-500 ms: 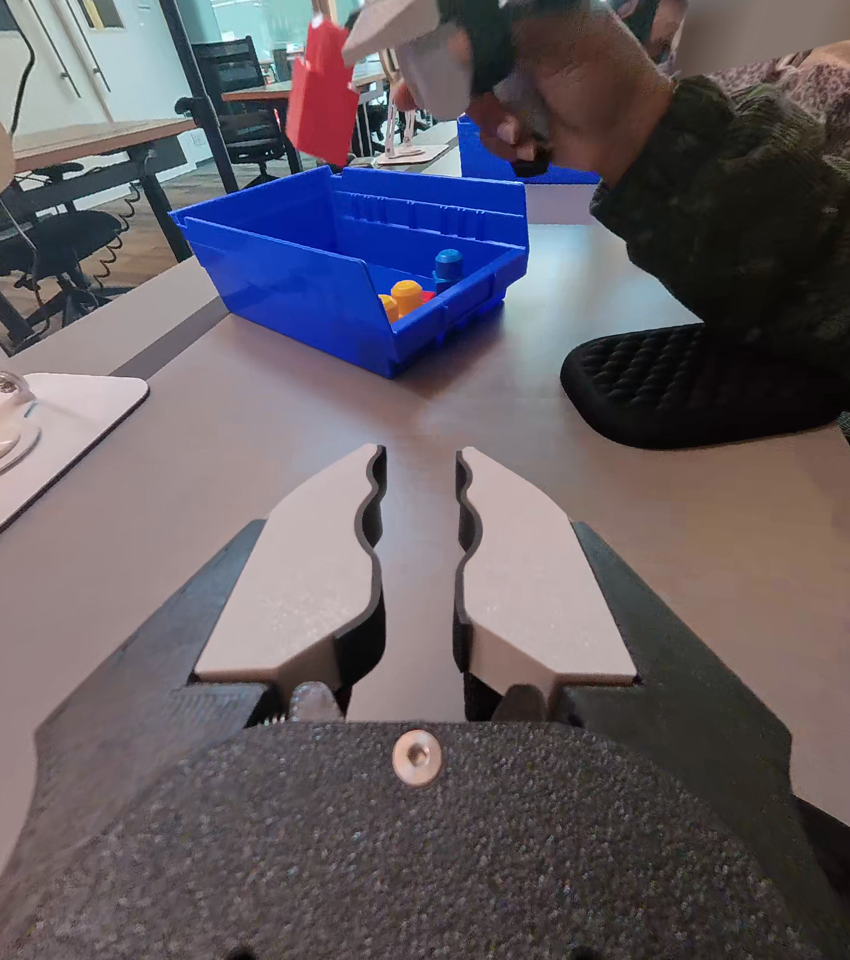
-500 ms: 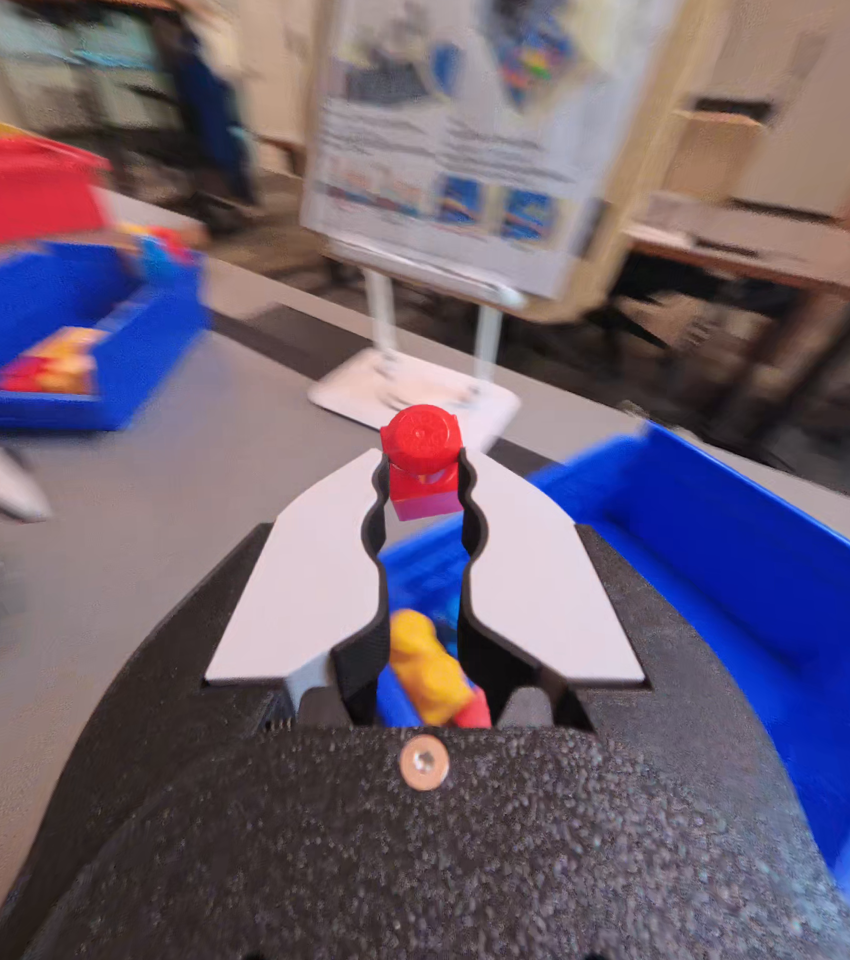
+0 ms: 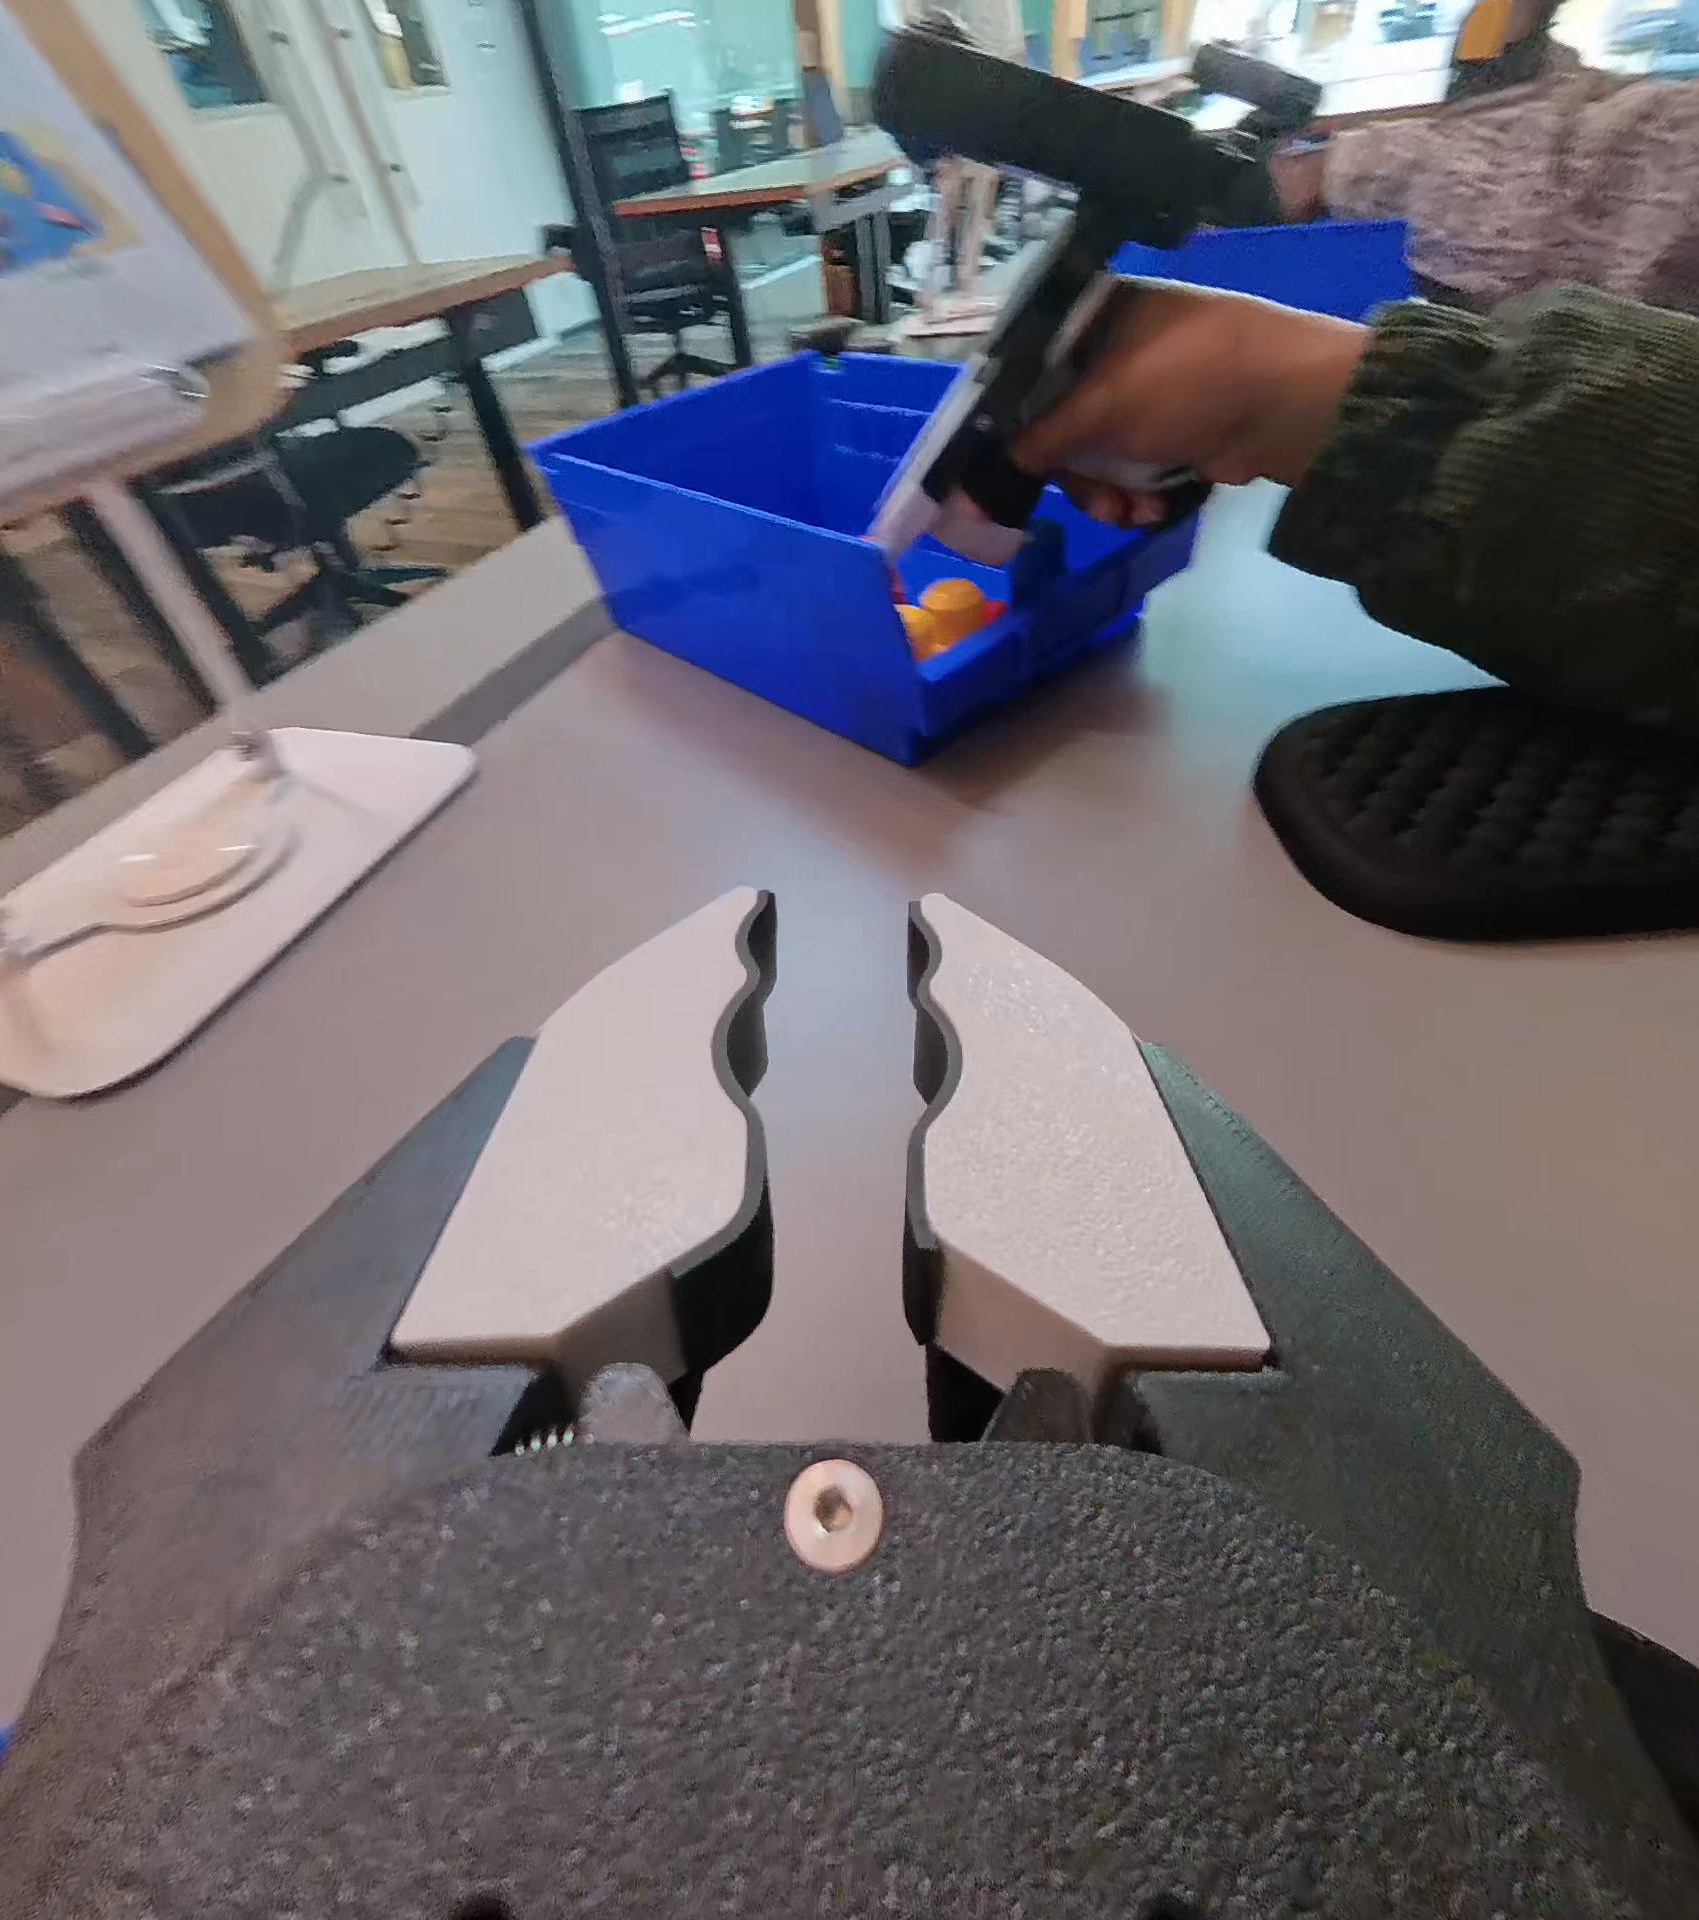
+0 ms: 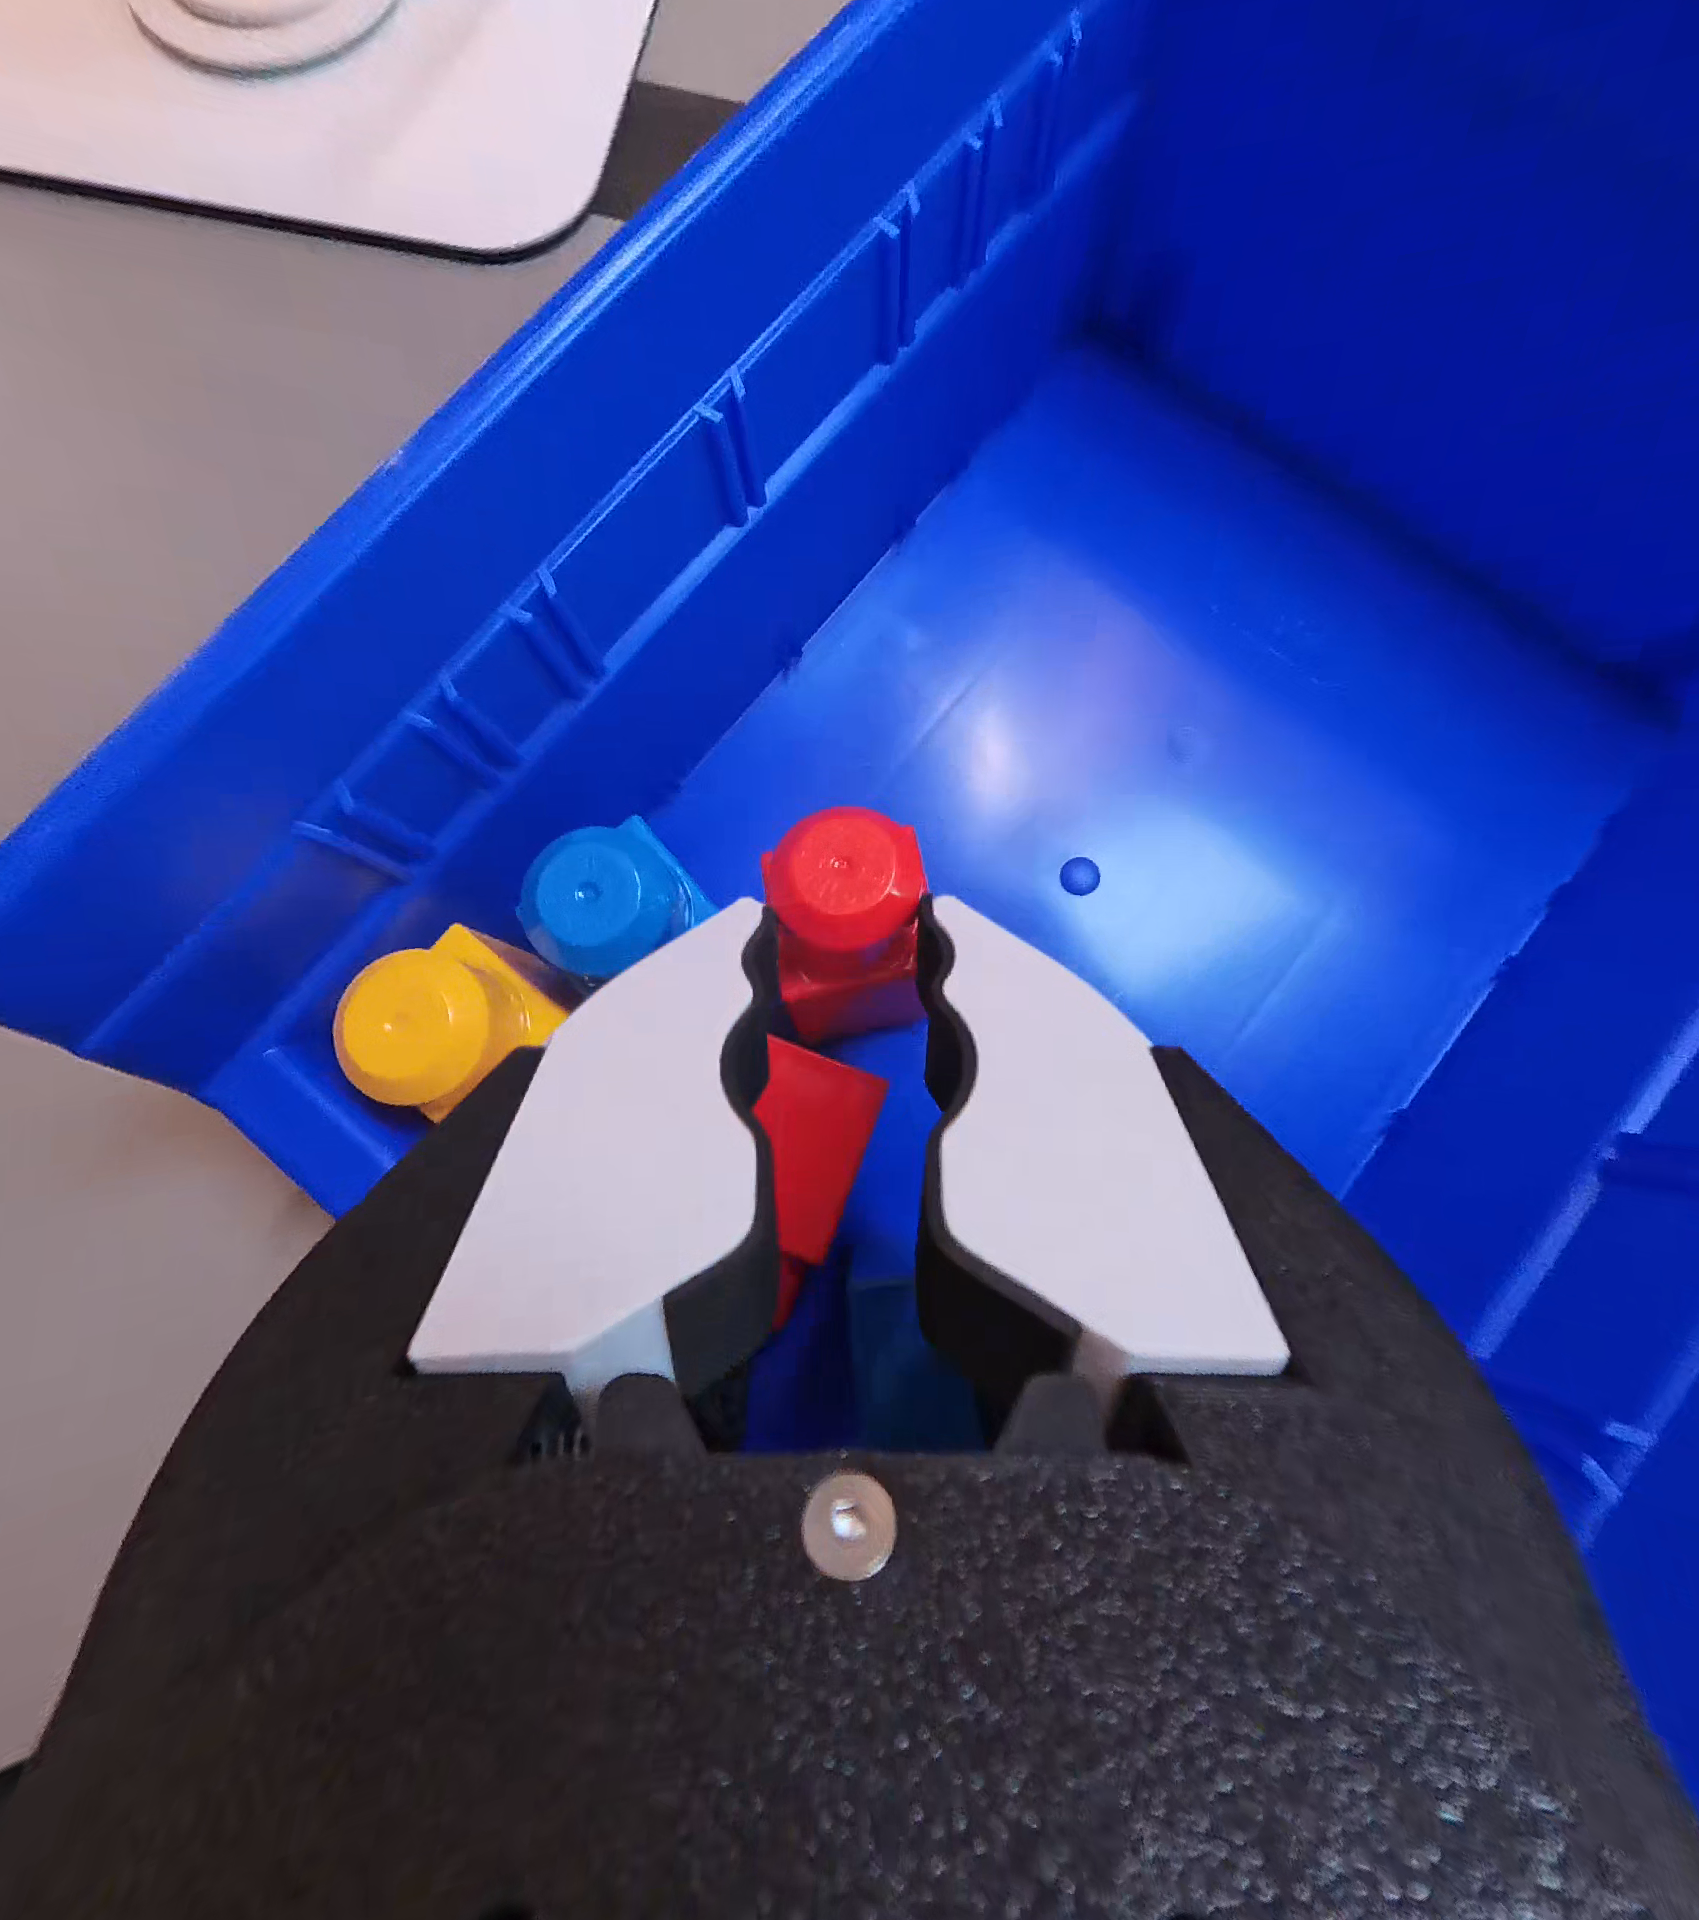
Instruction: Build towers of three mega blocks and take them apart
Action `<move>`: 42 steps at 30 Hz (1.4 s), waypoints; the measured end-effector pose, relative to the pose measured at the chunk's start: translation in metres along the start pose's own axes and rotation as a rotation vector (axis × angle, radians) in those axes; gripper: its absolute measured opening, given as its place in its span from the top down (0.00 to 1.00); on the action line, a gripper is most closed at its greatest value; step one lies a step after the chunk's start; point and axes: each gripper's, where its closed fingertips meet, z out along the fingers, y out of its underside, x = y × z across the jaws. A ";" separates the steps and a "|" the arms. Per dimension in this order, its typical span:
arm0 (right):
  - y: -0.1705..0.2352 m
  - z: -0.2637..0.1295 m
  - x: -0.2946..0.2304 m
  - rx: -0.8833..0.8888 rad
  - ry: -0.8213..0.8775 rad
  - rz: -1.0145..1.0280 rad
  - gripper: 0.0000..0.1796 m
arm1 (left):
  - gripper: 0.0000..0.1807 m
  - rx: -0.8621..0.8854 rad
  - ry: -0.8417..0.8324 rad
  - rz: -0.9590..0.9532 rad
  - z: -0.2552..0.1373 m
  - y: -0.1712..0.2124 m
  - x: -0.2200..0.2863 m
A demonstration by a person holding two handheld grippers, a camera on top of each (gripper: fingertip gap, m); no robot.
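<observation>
Right gripper [image 4: 843,935], clenched on a red block [image 4: 840,914], dips into the blue bin [image 4: 1240,623] near the tabletop's [image 3: 928,831] far edge; yellow block [image 4: 419,1023] and blue block [image 4: 596,899] lie in its corner. Left gripper [image 3: 840,935] hangs released above bare grey tabletop. Office desks behind; poster writing blurred.

Looks like an open-plan office. Rows of wood-top desks [image 3: 762,187] with black swivel chairs [image 3: 663,249] behind, glass partition walls [image 3: 720,52], plus a poster stand [image 3: 24,260] nearby.
</observation>
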 end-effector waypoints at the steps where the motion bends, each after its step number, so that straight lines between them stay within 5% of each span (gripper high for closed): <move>1: 0.000 -0.001 0.000 -0.001 -0.003 0.000 0.86 | 0.87 0.007 -0.045 0.002 -0.006 -0.005 -0.010; 6: -0.027 -0.028 -0.003 0.197 -0.001 -0.007 0.77 | 0.87 -0.007 -0.436 -0.015 -0.079 -0.036 -0.105; 10: -0.072 -0.083 -0.036 0.529 -0.073 -0.091 0.77 | 0.85 -0.203 -0.707 -0.138 -0.155 -0.015 -0.190; 15: -0.091 -0.118 -0.088 0.707 -0.132 -0.243 0.79 | 0.71 -0.722 -0.704 -0.392 -0.193 0.082 -0.238; 18: -0.088 -0.112 -0.112 0.698 -0.145 -0.331 0.79 | 0.69 -0.917 -0.577 -0.457 -0.179 0.131 -0.231; 24: -0.071 -0.087 -0.138 0.618 -0.165 -0.438 0.80 | 0.72 -1.163 -0.584 -0.414 -0.176 0.180 -0.237; 31: -0.066 -0.085 -0.154 0.626 -0.173 -0.520 0.82 | 0.79 -1.213 -0.644 -0.236 -0.187 0.166 -0.239; 38: -0.067 -0.104 -0.185 0.701 -0.249 -0.591 0.81 | 0.80 -1.077 -0.748 0.024 -0.204 0.083 -0.214; 42: -0.060 -0.118 -0.226 0.732 -0.335 -0.693 0.77 | 0.80 -0.889 -0.530 0.152 -0.163 0.027 -0.143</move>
